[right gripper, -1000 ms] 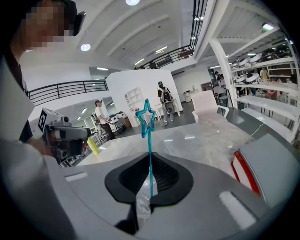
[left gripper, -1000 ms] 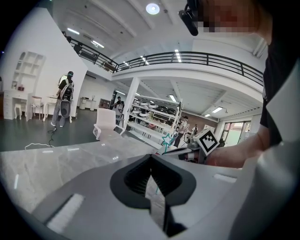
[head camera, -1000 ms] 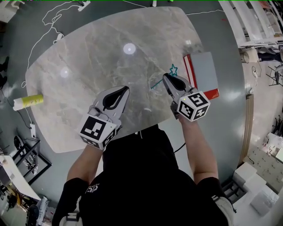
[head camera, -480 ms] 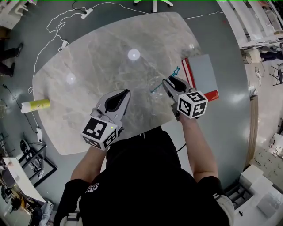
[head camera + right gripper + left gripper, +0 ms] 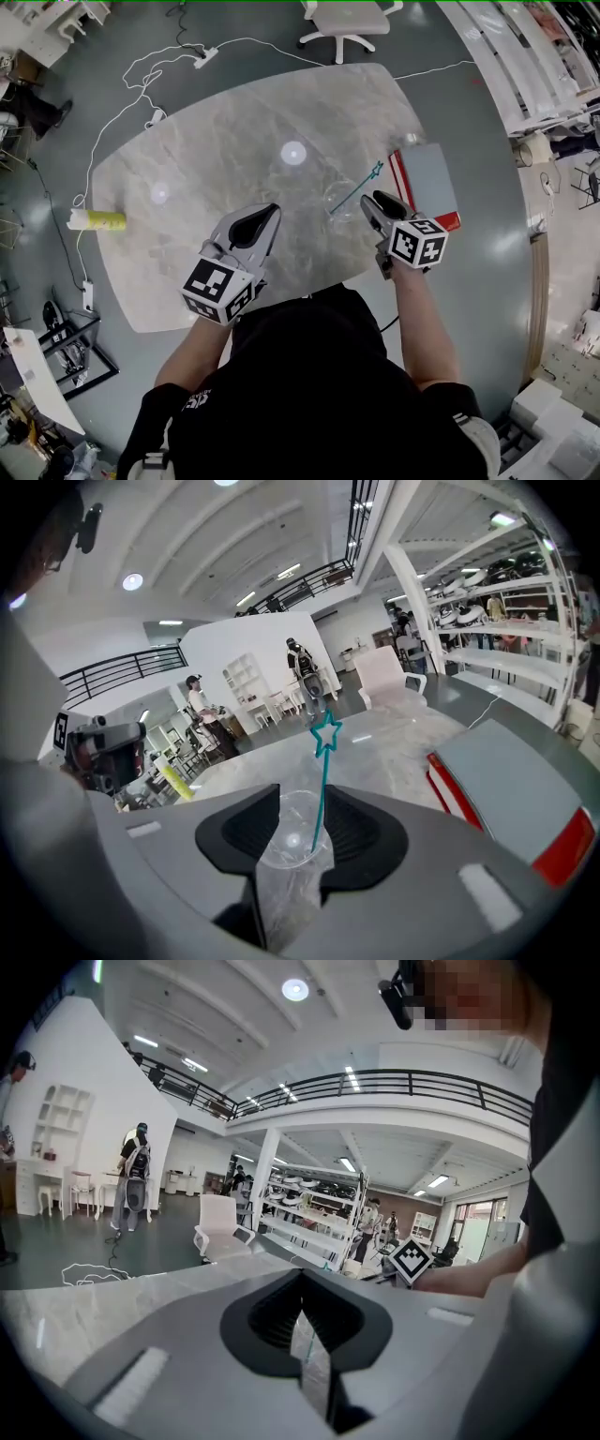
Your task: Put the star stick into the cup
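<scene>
A teal star stick point(image 5: 357, 189) leans in a clear plastic cup point(image 5: 338, 202) on the marble table point(image 5: 187, 178), star end up and to the right. My right gripper point(image 5: 376, 200) sits just right of the cup, its jaws opening and not pressing on the stick. In the right gripper view the star stick point(image 5: 323, 771) stands in the cup point(image 5: 289, 836) just beyond the gap of the right gripper point(image 5: 302, 801). My left gripper point(image 5: 269, 212) hovers at the table's near edge with nothing in it, and the left gripper point(image 5: 302, 1283) shows only a thin slit.
A red and grey book point(image 5: 427, 176) lies at the table's right edge, close to the right gripper. On the floor to the left lies a yellow-green roll point(image 5: 95, 220). A white chair point(image 5: 343, 19) and a white cable point(image 5: 169, 66) are beyond the table.
The right gripper has let go of the star stick, which now leans in the cup on its own. The left gripper has hardly moved.
</scene>
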`<state>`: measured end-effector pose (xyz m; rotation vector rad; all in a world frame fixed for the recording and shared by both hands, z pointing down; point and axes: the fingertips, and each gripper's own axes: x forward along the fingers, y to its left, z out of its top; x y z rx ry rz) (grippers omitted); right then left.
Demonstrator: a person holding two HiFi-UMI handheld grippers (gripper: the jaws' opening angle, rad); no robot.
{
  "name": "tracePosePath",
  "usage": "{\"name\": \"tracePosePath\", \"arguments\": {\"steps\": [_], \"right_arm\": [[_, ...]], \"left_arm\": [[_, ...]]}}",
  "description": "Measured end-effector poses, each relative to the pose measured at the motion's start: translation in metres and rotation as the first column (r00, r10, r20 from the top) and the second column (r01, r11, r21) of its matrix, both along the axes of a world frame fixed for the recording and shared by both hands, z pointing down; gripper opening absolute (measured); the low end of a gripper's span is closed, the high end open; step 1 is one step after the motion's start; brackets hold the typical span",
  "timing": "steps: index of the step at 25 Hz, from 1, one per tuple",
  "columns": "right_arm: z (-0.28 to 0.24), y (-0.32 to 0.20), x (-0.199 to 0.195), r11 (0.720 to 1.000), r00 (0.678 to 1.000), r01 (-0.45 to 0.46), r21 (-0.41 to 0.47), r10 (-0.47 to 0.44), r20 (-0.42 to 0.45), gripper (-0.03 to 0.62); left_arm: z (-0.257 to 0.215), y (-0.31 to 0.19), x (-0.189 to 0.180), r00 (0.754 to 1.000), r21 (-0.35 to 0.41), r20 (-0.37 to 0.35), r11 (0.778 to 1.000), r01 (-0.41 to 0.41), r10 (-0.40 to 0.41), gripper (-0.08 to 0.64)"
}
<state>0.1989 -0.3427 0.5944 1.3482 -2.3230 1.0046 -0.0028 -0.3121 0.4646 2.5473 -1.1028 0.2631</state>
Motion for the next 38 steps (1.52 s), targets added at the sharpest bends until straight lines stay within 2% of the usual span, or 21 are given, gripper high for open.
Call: {"name": "tracePosePath", "arguments": {"steps": [7, 14, 18, 23, 27, 31, 38], "right_arm": [[-0.046, 0.027, -0.018, 0.994, 1.000, 0.005, 0.107, -0.002, -0.027, 0.152], [-0.099, 0.051, -0.032, 0.973, 0.994, 0.104, 0.205, -0.093, -0.060, 0.127], [-0.123, 0.058, -0.036, 0.949, 0.987, 0.161, 0.270, -0.148, -0.071, 0.110], [-0.164, 0.063, -0.024, 0.913, 0.985, 0.160, 0.374, -0.170, -0.004, 0.052], [-0.190, 0.074, -0.013, 0.902, 0.982, 0.171, 0.395, -0.189, 0.005, 0.027], [-0.224, 0.093, -0.009, 0.864, 0.973, 0.198, 0.463, -0.230, 0.012, 0.012], [-0.270, 0.116, -0.015, 0.774, 0.952, 0.223, 0.593, -0.302, 0.036, 0.014]], "left_arm": [[-0.010, 0.030, -0.019, 0.999, 0.024, -0.032, 1.000, -0.009, 0.010, 0.003], [-0.025, 0.050, -0.021, 0.998, 0.060, -0.070, 0.998, -0.002, 0.006, 0.003], [-0.032, 0.057, -0.031, 0.996, 0.080, -0.071, 0.995, 0.062, -0.056, 0.003], [-0.038, 0.061, -0.046, 0.979, 0.055, -0.068, 0.979, 0.198, -0.195, 0.003], [-0.055, 0.060, -0.034, 0.976, 0.068, -0.051, 0.974, 0.216, -0.213, 0.003], [-0.081, 0.063, -0.014, 0.983, 0.107, -0.046, 0.978, 0.182, -0.178, 0.003], [-0.127, 0.070, 0.016, 0.992, 0.203, -0.049, 0.971, 0.125, -0.117, 0.003]]}}
